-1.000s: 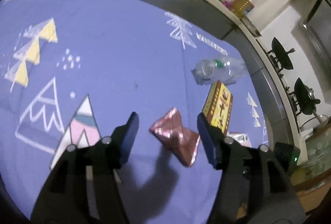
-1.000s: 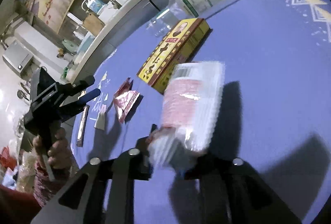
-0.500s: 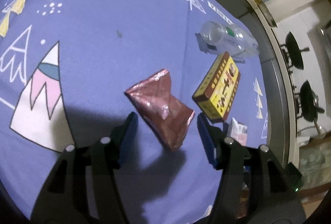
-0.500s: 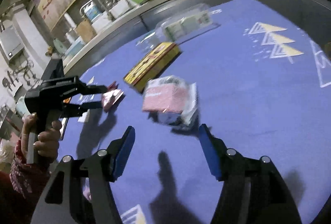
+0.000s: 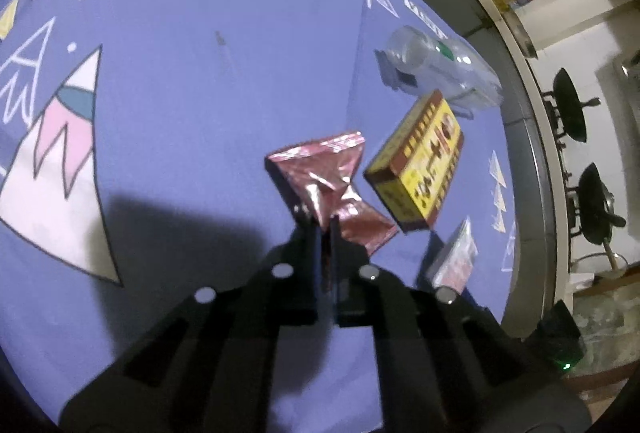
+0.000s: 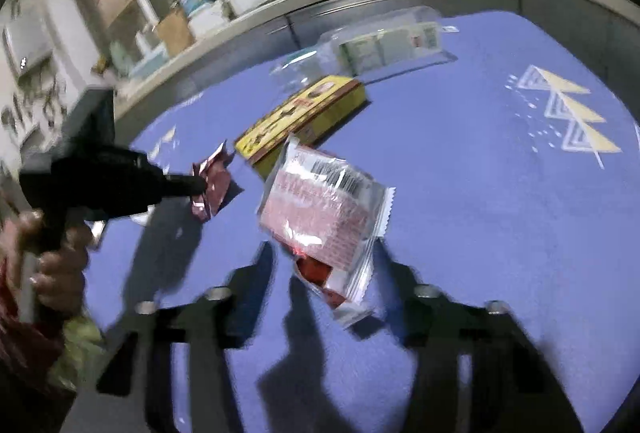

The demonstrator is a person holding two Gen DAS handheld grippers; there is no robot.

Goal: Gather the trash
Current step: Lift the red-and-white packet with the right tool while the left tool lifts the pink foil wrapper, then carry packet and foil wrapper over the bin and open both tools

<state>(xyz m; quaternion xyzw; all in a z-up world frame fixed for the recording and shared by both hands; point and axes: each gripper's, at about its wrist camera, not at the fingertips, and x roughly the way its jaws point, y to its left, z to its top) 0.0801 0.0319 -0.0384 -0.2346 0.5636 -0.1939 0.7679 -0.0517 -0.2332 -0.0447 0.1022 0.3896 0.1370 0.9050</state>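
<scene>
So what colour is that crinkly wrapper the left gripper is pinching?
A shiny metallic pinkish-red foil wrapper, seen best in the left wrist view, pinched by the left gripper.

Left gripper (image 5: 325,223) hides the foil wrapper's (image 5: 320,169) pinched middle.

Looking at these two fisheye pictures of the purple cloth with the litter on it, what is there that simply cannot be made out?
- Left wrist view: the left tool hides the pinched part of the crinkled maroon foil wrapper.
- Right wrist view: the clear pink-printed snack packet sits between the right tool's open fingers; contact is lost to blur.
- Either view: print on the flat yellow cardboard box is too small.
- Shelf clutter is blurred.
</scene>
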